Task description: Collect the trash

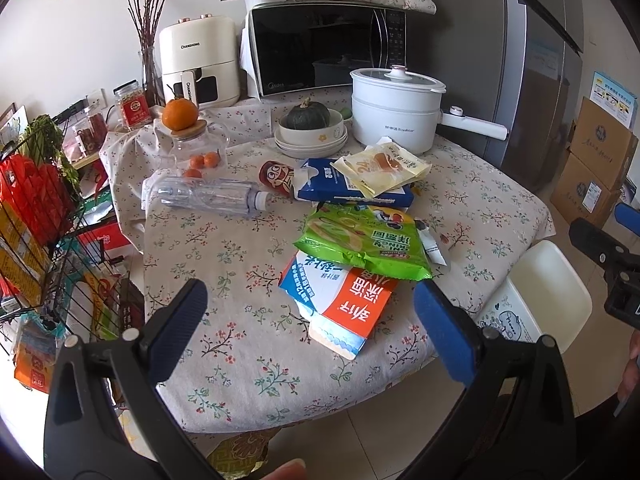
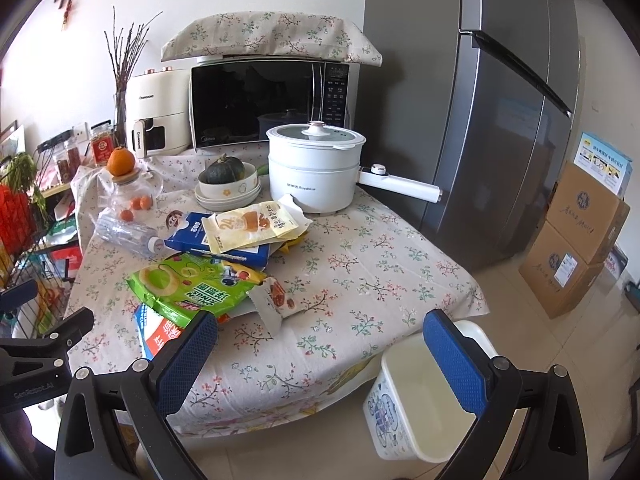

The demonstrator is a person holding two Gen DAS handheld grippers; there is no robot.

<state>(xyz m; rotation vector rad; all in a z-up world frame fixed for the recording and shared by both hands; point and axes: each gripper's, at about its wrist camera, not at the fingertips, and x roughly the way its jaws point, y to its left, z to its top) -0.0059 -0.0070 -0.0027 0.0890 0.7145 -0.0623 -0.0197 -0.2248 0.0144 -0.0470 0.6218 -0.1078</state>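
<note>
Trash lies on the floral tablecloth [image 1: 240, 344]: an empty clear plastic bottle [image 1: 212, 198], a blue carton [image 1: 352, 188] under a yellow snack packet [image 1: 384, 168], a green chip bag [image 1: 360, 240] and an orange-and-blue carton [image 1: 340, 304]. My left gripper [image 1: 310, 320] hovers open over the table's near edge, just short of the orange carton. My right gripper [image 2: 320, 356] is open too, nothing between its fingers, above the table's front corner. The green chip bag [image 2: 192, 284] and a torn wrapper [image 2: 272, 300] lie just beyond it. A white bin [image 2: 424, 400] stands on the floor beside the table.
At the back stand a microwave [image 1: 320, 48], an air fryer [image 1: 196, 64], a white electric pot [image 1: 396, 108], bowls holding a squash [image 1: 308, 128] and a jar with an orange [image 1: 180, 114] on top. A wire rack [image 1: 36, 216] is left; a fridge [image 2: 500, 120] and cardboard boxes [image 2: 576, 240] right.
</note>
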